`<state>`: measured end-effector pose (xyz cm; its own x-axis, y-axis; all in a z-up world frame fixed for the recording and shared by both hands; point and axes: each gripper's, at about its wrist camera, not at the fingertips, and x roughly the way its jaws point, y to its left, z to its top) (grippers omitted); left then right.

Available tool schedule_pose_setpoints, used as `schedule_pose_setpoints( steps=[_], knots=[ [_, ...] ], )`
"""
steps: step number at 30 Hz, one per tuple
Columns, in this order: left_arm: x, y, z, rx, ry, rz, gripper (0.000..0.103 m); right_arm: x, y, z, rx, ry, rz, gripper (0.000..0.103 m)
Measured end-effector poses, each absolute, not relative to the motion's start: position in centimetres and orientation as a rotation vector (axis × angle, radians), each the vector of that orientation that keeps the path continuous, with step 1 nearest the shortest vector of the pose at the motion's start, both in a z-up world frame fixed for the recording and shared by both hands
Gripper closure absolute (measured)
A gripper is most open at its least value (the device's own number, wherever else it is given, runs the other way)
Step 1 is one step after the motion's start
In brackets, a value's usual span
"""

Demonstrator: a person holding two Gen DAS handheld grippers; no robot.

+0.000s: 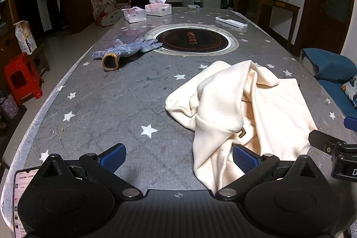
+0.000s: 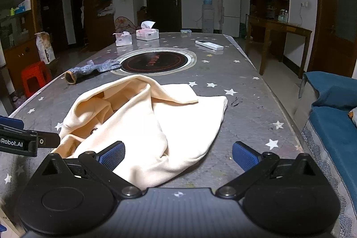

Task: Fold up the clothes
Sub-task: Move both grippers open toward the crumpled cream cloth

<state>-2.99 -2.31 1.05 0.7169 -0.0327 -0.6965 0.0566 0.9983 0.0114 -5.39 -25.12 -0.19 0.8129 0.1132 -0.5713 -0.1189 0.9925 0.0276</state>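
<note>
A cream garment point(image 1: 241, 108) lies crumpled on the grey star-patterned table point(image 1: 116, 104), with a loose fold humped over its middle. My left gripper point(image 1: 178, 158) is open just before the garment's near left edge; its right pad sits against the cloth, nothing held. In the right wrist view the same garment point(image 2: 156, 122) spreads ahead, and my right gripper point(image 2: 178, 156) is open over its near hem. The left gripper's body point(image 2: 20, 139) shows at the left edge there.
A grey knitted glove point(image 1: 125, 51) lies at the far left by a round inset cooktop point(image 1: 191, 40). Two tissue boxes point(image 1: 158, 8) and a white remote point(image 1: 231, 22) sit at the far end. A blue sofa point(image 2: 334, 117) runs along the right; a red stool point(image 1: 22, 78) stands left.
</note>
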Motion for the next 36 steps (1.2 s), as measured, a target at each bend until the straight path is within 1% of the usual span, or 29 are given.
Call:
schedule_pose_setpoints(
  steps=[36],
  knots=[
    [0.0, -4.0, 1.5, 0.081, 0.772, -0.073, 0.0, -3.3, -24.3, -0.1, -0.012, 0.619, 0.158, 0.0]
  ],
)
